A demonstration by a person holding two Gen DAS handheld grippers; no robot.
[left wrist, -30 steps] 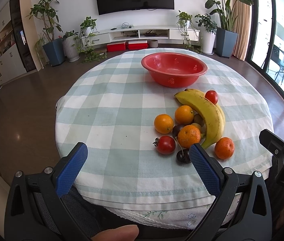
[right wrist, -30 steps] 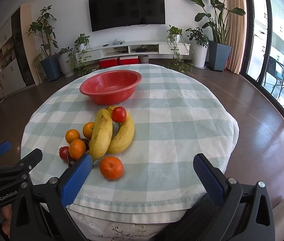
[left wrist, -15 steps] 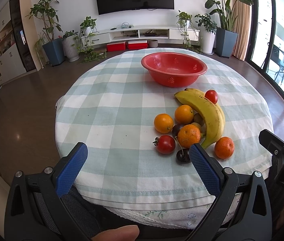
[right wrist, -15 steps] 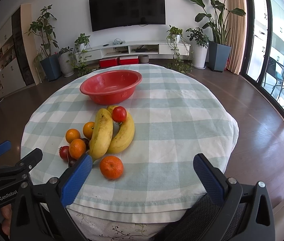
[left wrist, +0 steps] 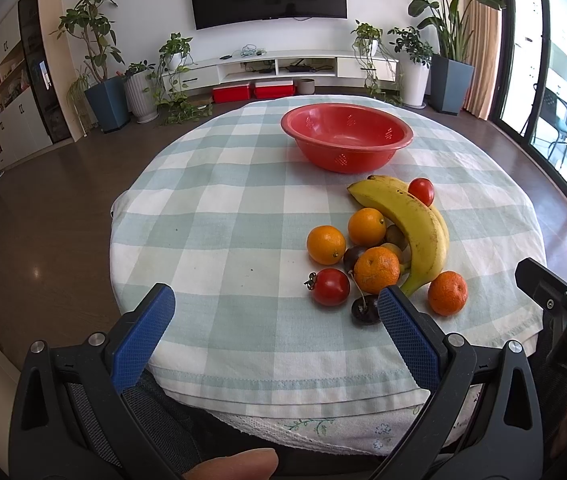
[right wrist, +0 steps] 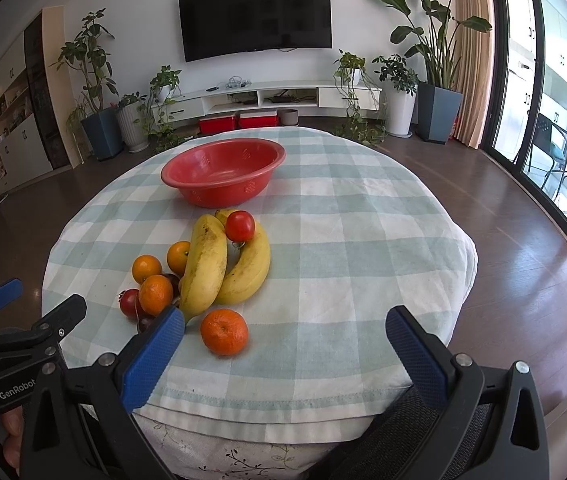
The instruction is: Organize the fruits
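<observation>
Evidently nothing is picked yet: the left gripper (left wrist: 275, 306) and right gripper (right wrist: 285, 328) hover spread and empty near the fruit pile (left wrist: 383, 248), which lies beside the empty red bowl (left wrist: 347, 142), so the next move calls for closing on one fruit.

Pretty nice living room here: white back wall with a big black TV (right wrist: 255, 16) mounted top center, and a low white media shelf (right wrist: 267, 98) right under it. Potted plants (right wrist: 91, 80) line both sides of that wall. Dark glossy wood floor (right wrist: 523, 248) all around. Tall glass doors (right wrist: 555, 92) on the right edge let in bright daylight, beige curtain (right wrist: 473, 80) beside them. Cabinets (left wrist: 7, 112) at far left.
</observation>
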